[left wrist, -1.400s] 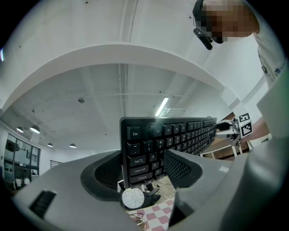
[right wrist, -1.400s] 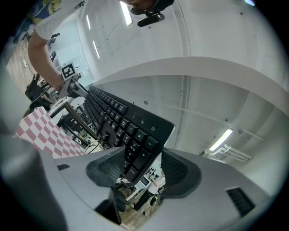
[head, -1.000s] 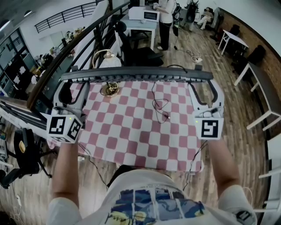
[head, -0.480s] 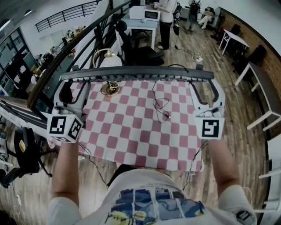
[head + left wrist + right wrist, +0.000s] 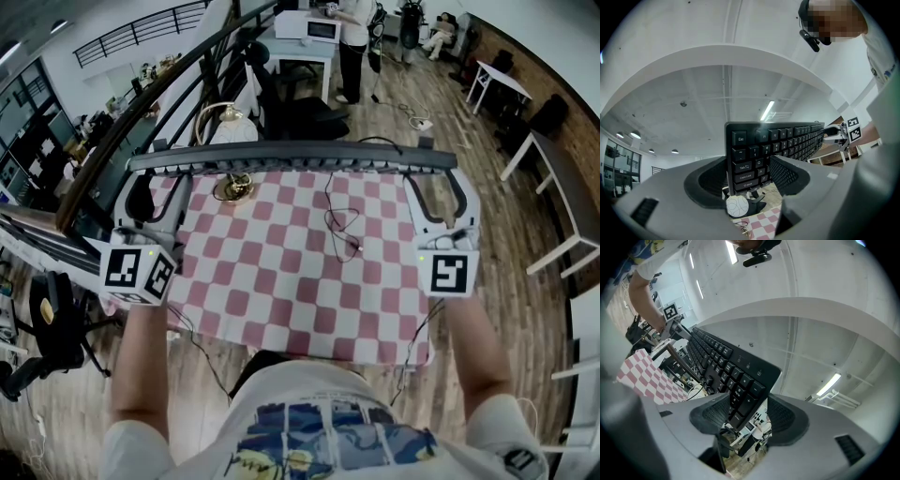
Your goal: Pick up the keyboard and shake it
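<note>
Nothing has shifted in the past second: at frame left, forearm stretched forward, the left gripper (image 5: 157,183) clamps the keyboard's (image 5: 291,156) Esc end. The keyboard spans upper centre above the checked table (image 5: 281,281), and the right gripper (image 5: 439,183) clamps its other end.

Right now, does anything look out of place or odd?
Only the keyboard: it's off the checked tablecloth, held on edge in the air, one end in the left gripper, the other in the right gripper. A loose cable lies tangled below.
</note>
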`<state>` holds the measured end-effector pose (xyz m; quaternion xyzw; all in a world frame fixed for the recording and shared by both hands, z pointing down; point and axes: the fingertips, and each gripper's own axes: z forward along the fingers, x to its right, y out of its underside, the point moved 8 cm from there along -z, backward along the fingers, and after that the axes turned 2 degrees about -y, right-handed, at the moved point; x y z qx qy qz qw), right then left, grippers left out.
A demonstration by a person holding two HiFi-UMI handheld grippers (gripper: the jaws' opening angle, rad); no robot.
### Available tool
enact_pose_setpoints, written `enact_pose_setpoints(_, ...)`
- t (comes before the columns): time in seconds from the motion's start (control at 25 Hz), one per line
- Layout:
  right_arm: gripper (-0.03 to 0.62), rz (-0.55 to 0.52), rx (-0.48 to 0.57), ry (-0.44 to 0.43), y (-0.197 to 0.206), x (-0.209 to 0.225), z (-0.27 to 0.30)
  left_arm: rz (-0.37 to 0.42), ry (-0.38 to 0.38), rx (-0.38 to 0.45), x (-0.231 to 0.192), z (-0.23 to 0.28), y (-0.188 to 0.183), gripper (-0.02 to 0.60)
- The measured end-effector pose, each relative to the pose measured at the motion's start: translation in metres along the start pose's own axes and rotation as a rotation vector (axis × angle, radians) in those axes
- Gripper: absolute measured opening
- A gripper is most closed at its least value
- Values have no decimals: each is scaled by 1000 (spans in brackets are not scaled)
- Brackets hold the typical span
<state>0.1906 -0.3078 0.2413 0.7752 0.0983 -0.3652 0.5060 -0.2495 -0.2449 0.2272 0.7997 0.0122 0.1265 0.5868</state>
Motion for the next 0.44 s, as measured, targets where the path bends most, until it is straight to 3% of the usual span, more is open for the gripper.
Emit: enact_pose_setpoints(0.44, 249, 5, -19, -4, 2, 1, -1, 0, 2, -10, 2, -1, 1, 281)
